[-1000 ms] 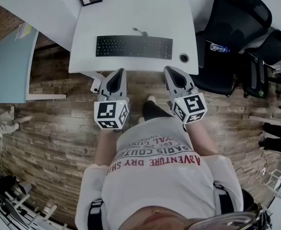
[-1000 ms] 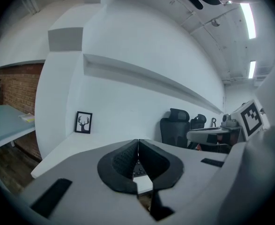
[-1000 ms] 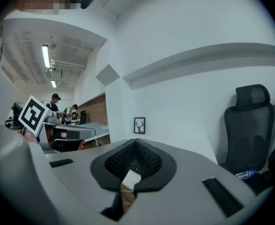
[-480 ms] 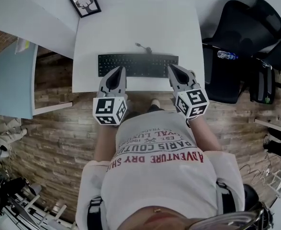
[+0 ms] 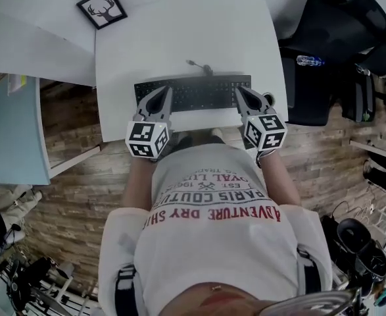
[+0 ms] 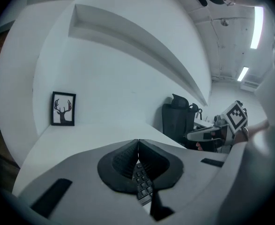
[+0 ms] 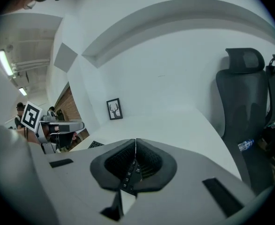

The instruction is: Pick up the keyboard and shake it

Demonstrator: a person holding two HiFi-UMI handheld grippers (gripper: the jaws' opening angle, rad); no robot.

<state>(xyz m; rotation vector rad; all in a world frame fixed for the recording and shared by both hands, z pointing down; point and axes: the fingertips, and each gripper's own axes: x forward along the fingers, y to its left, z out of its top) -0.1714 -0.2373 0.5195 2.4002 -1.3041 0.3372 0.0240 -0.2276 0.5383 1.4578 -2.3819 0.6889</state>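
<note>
So the keyboard (image 5: 199, 92) is laid flat on the white desk (image 5: 179, 31), with its long axis running side to side across the person. The left gripper (image 5: 162, 92) is held over the keyboard's left end and the right gripper (image 5: 241, 91) over its right end, and neither looks nearer than the other. Both pairs of jaws are pressed together with nothing pinched, and keys can be glimpsed just below the tips. They'd probably have to be opened and turned before the short ends can be clamped.
</note>
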